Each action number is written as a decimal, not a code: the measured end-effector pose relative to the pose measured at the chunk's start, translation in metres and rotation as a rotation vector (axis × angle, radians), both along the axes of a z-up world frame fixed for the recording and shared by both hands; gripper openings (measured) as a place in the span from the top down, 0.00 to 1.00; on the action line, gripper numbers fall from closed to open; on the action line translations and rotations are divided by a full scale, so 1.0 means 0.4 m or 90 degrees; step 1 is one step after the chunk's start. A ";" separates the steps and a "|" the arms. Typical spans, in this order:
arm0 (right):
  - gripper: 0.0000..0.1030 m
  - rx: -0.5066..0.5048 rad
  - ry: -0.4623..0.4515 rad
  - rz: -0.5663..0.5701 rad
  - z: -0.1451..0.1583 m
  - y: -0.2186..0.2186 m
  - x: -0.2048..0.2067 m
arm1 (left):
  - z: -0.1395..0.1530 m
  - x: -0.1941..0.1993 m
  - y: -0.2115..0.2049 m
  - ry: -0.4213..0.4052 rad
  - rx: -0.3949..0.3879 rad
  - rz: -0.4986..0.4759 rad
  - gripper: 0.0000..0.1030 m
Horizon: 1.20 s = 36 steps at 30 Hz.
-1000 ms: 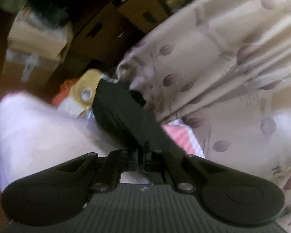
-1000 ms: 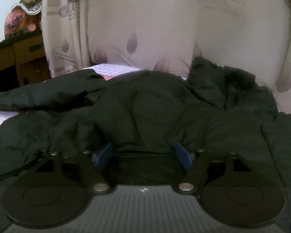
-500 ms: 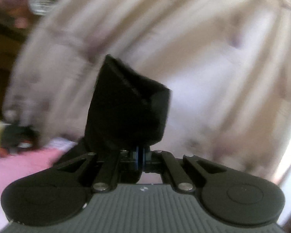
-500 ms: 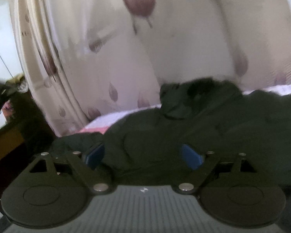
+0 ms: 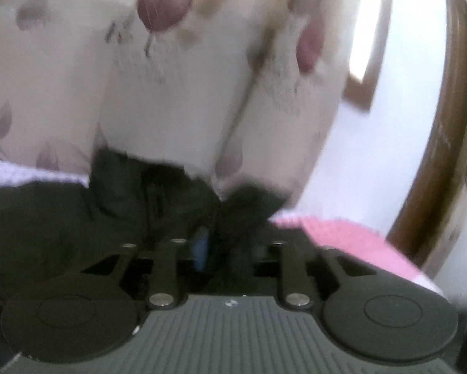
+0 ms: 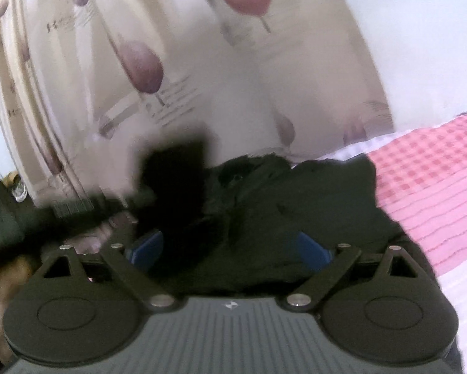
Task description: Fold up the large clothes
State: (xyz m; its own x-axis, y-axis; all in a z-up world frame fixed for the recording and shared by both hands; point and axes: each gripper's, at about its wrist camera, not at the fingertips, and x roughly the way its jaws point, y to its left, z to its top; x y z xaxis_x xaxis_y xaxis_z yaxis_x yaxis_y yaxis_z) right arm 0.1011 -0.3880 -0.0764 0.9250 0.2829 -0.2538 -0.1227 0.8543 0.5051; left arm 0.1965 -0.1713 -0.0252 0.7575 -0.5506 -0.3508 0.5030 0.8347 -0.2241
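Observation:
A black padded jacket (image 5: 61, 218) lies spread on the bed, its collar end toward the curtain. My left gripper (image 5: 230, 246) hovers low over it and its jaws are opening. A dark fold of the sleeve (image 5: 233, 218) hangs loose between them, clear of the bare blue pad (image 5: 202, 246). In the right wrist view my right gripper (image 6: 230, 249) stands wide, still opening, over the jacket (image 6: 295, 199). Cloth lies below its blue pads (image 6: 314, 249), not pinched. The blurred sleeve end (image 6: 177, 171) rises at the left, beside a hand (image 6: 108, 230).
A cream curtain (image 5: 171, 78) with purple leaf prints hangs right behind the jacket. The pink checked bedsheet (image 6: 436, 187) stretches to the right. A wooden frame (image 5: 436, 155) and white wall stand at the far right of the left wrist view.
My left gripper, shut on the black sleeve, swung from the bedside across over the jacket, and its jaws have now parted. The right gripper's jaws widened as it moved right along the jacket.

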 end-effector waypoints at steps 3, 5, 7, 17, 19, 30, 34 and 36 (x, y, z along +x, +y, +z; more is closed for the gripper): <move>0.06 0.028 0.001 0.006 0.003 -0.021 0.017 | -0.025 -0.021 0.026 -0.013 -0.023 0.017 0.09; 0.06 0.052 0.010 0.014 0.005 -0.030 0.046 | -0.021 -0.063 0.044 -0.037 -0.045 0.040 0.01; 0.06 0.072 0.022 0.026 0.007 -0.035 0.072 | -0.020 -0.069 0.081 -0.045 -0.060 0.062 0.00; 0.73 -0.074 0.146 0.072 0.002 0.088 0.297 | -0.100 0.041 0.355 0.067 -0.130 0.261 0.03; 0.81 -0.093 0.097 0.059 0.033 0.089 0.273 | -0.110 0.051 0.390 0.088 -0.149 0.281 0.03; 0.84 -0.143 0.082 -0.070 0.028 0.042 0.215 | -0.013 -0.008 0.432 -0.017 -0.197 0.295 0.07; 0.84 -0.182 0.006 0.020 0.132 0.128 0.229 | 0.060 0.067 0.431 -0.019 -0.219 0.280 0.19; 0.84 -0.221 0.002 0.076 0.145 0.188 0.262 | 0.081 0.136 0.413 0.010 -0.204 0.266 0.21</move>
State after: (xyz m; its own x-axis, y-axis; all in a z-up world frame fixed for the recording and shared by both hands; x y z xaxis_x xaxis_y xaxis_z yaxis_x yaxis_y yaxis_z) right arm 0.2060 -0.3129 -0.0184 0.8898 0.2852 -0.3562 -0.2310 0.9547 0.1873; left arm 0.2510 -0.0061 0.0074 0.9310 -0.2850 -0.2282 0.1368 0.8518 -0.5057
